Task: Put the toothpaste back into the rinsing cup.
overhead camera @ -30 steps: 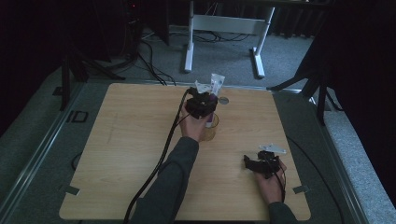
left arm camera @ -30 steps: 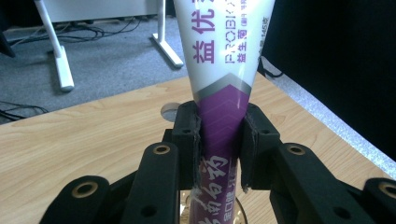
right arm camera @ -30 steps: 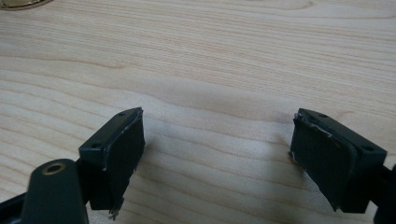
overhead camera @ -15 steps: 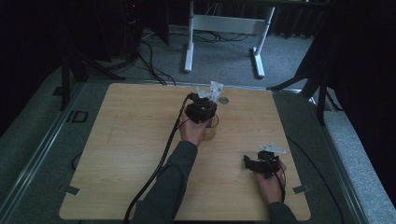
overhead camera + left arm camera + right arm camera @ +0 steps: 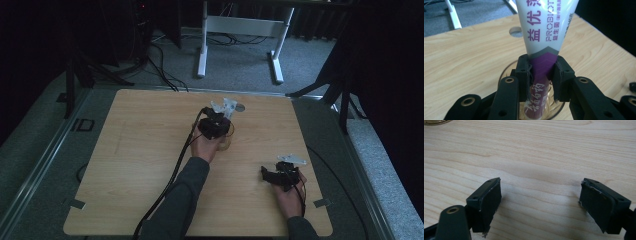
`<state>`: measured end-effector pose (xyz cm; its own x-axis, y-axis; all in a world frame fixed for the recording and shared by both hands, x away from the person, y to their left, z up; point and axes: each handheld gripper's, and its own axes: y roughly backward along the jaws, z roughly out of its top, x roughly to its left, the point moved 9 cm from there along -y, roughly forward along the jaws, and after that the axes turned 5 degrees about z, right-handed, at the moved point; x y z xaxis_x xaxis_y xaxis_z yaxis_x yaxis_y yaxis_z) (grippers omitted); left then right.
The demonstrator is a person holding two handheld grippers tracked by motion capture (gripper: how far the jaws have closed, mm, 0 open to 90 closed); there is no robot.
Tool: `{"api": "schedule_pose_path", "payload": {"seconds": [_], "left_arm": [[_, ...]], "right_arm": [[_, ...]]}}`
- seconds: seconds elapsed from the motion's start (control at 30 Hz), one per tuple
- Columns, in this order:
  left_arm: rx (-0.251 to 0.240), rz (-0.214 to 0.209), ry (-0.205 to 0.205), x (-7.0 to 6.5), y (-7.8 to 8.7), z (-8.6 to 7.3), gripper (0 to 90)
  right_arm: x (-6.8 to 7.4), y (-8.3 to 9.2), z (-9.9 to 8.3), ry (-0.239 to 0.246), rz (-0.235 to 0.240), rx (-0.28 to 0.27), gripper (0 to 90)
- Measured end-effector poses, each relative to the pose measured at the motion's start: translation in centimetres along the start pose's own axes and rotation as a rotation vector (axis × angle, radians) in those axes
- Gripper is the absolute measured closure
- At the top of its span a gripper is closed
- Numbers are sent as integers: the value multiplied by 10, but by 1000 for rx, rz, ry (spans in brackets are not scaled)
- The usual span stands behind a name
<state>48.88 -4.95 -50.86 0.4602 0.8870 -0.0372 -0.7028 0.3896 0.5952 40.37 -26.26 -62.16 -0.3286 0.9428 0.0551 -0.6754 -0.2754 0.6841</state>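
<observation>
One light wooden table w/ rounded corners (image 5: 140,165), carrying 2 hand-held black two-jaw grippers, 1 tube, 1 glass. Left gripper (image 5: 541,75) sits near the middle of the table, a bit toward the far edge, and is clamped on one white-and-purple plastic squeeze tube w/ Chinese print and "PROBIOT…" lettering (image 5: 546,30); both pads press the tube's purple band, one each side, though the jaws have just been easing apart a little w/ the tube between them. In the high view the tube (image 5: 225,106) pokes out beyond that gripper (image 5: 215,127) toward the far edge. Tube's purple lower end hangs inside one clear round drinking glass (image 5: 506,72), which stands on the table directly under the jaws; can't tell if the tube touches the glass bottom. In the high view the glass (image 5: 226,142) peeks out just beside the left hand (image 5: 204,148). One round hole in the tabletop (image 5: 515,31) lies beyond the glass, near the far edge. Right gripper (image 5: 540,202) is near the right front corner, well apart from the glass; its 2 jaws stand wide apart, nothing between them, bare wood beneath. Right hand (image 5: 287,197) holds it low over the table. One cable (image 5: 172,175) trails from the left gripper along the sleeve toward the front edge.
</observation>
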Motion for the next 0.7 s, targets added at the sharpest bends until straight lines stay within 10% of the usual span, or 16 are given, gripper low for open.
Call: {"api": "schedule_pose_path", "payload": {"seconds": [0.7], "left_arm": [[-26,-31,-9,1,4,-25,549]], "right_arm": [[0,0,0,0,1,1,175]]}}
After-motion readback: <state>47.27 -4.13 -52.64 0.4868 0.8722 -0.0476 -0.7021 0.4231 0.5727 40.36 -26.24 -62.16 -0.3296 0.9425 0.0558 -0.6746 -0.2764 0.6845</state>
